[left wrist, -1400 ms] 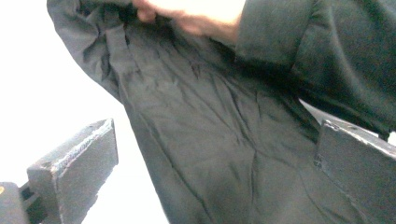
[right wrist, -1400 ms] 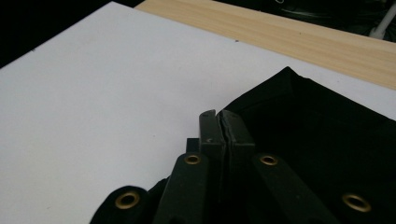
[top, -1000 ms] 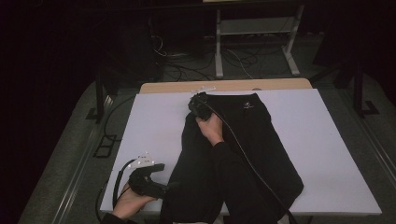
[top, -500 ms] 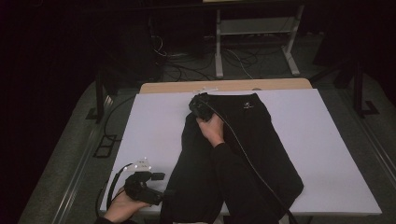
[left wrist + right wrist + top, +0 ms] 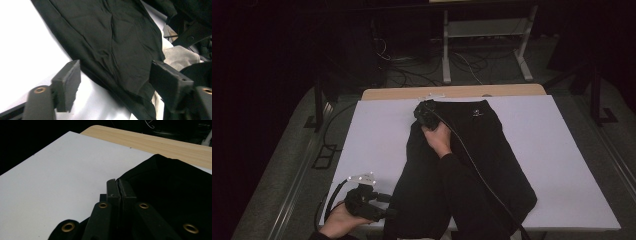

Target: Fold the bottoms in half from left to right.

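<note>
My left gripper (image 5: 113, 82) had its jaws spread and just closing around the hem of the limp, light black fabric trousers (image 5: 472, 165) on the white surface (image 5: 377, 130), while my right gripper (image 5: 117, 185) pinched the waistband.

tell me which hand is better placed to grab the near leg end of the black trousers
Left. The left tongs sit at the near edge with the trousers hem between their closing jaws. The right tongs are shut at the far waistband.
</note>
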Tool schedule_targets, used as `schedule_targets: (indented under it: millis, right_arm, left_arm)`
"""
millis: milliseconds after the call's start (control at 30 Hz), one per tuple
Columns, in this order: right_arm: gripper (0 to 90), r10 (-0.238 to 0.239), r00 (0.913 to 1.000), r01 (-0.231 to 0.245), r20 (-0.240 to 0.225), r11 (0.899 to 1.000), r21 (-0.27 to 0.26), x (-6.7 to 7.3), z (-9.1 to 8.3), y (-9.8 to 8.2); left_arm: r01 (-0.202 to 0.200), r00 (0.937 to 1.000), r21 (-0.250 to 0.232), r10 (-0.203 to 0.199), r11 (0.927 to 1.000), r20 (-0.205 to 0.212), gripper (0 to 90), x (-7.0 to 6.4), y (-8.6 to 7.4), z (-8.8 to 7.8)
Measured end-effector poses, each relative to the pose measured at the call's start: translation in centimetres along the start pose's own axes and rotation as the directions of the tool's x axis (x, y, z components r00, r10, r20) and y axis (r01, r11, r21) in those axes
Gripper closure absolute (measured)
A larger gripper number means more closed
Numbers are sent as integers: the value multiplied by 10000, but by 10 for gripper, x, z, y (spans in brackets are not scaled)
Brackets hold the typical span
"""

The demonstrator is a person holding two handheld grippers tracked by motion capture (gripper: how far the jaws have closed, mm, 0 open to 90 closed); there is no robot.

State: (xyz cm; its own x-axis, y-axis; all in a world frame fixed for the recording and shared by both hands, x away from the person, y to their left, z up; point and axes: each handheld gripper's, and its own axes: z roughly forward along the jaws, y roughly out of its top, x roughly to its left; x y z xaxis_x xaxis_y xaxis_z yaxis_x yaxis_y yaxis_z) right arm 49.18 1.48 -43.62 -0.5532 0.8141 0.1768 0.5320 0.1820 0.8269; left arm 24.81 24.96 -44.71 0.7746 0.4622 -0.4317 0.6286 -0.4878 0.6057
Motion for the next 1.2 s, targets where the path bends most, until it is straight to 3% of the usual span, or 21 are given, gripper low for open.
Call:
schedule_targets:
  millis: [100, 133, 233, 367, 467, 767, 1000, 1200]
  right_arm:
    - [868, -27, 10000, 27, 7, 10000, -32, 1, -1, 0]
    - [868, -27, 10000, 27, 7, 10000, -32, 1, -1, 0]
    - [867, -65, 10000, 65, -8, 9999, -91, 1, -2, 2]
    - [868, -64, 10000, 65, 18, 9999, -145, 1, -3, 3]
    - [867, -54, 10000, 54, -9, 9999, -113, 0, -4, 3]
    - [868, -158, 9999, 158, -54, 9999, 23, -1, -4, 3]
    - [868, -208, 9998, 208, 1, 9998, -57, -4, -10, 8]
    - [867, -275, 9996, 276, 112, 9996, -113, -9, -17, 13]
  left_arm:
    - [254, 9996, 70, -254, 9997, -90, 466, 2, 0, -1]
    - [405, 9991, 86, -404, 9991, -126, 466, 3, 1, -2]
    - [777, 9968, 207, -773, 9968, -203, 589, 6, 0, -4]
    - [704, 9967, 380, -688, 9968, -433, 778, 5, -1, -2]
    - [501, 9984, 580, -484, 9971, -299, 856, 6, 0, 1]
    - [196, 9997, 740, -204, 9971, 94, 887, 7, 3, 1]
    - [424, 9986, -176, -418, 9989, 332, 889, 7, 5, -10]
    - [966, 9910, -980, -866, 9905, 1019, 890, 8, 8, -18]
